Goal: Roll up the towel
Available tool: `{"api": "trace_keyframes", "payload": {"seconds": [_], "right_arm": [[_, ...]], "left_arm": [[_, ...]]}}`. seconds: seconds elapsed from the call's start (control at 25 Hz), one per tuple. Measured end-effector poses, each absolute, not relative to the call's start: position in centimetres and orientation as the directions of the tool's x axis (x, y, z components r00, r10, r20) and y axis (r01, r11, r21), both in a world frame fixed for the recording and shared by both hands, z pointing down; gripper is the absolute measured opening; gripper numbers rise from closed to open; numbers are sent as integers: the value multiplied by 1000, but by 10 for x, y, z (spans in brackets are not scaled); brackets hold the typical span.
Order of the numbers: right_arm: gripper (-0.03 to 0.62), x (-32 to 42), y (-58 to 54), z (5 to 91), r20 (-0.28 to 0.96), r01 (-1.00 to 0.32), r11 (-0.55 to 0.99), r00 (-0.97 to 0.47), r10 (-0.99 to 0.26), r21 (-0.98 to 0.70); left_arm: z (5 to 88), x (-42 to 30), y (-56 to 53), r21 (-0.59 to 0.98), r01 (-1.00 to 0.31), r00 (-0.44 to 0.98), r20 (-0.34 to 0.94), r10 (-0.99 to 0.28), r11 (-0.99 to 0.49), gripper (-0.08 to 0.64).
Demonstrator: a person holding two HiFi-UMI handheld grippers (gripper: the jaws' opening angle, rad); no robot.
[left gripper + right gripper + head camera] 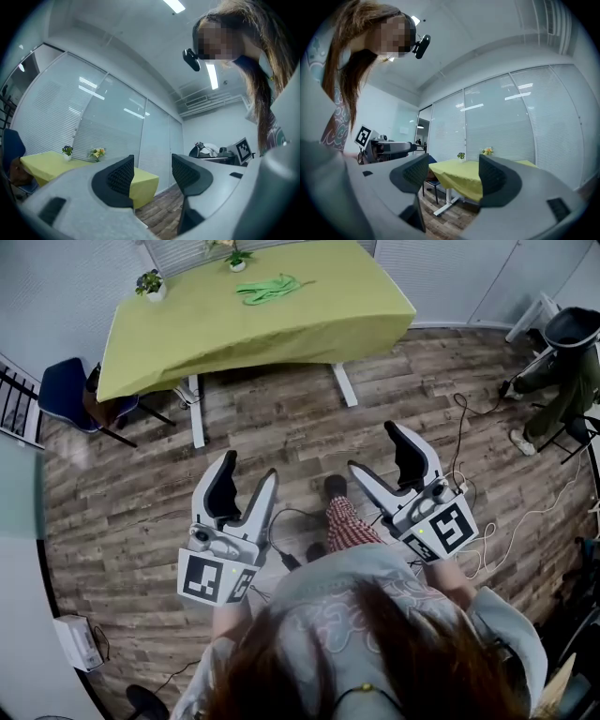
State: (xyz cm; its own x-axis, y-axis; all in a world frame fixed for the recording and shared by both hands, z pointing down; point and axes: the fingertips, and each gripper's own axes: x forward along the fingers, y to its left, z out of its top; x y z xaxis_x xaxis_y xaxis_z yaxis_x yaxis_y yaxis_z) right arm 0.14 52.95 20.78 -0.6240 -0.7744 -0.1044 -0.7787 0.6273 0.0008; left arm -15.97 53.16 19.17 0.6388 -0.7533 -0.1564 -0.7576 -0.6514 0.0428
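left gripper (249, 467): released, jaws apart with nothing between them, held over the floor
right gripper (372, 446): released, jaws spread wide and empty, level with the left one, over the floor
towel (269, 287): green, loosely bunched, lying on the table towards its far side, well apart from both grippers
table (309, 329): draped in a yellow-green cloth, white legs
pots: one plant pot (150, 283) at the far left corner, another (236, 259) on the far edge just left of the towel
chair (58, 390): blue, at the table's left end
floor (131, 512): wood planks, cables (497, 540) on the right
second person (562, 357): at the right edge
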Motion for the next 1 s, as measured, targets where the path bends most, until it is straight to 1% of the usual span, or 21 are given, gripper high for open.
{"api": "trace_keyframes", "payload": {"seconds": [0.36, 1.0], "right_arm": [[319, 18, 456, 205, -132, -766, 643, -638, -759, 2], [319, 56, 294, 198, -135, -733, 680, -674, -726, 3]], "left_arm": [[187, -147, 465, 11, -779, 618, -158, -770, -627, 222], [176, -110, 309, -1, -813, 575, -164, -802, -582, 222]]}}
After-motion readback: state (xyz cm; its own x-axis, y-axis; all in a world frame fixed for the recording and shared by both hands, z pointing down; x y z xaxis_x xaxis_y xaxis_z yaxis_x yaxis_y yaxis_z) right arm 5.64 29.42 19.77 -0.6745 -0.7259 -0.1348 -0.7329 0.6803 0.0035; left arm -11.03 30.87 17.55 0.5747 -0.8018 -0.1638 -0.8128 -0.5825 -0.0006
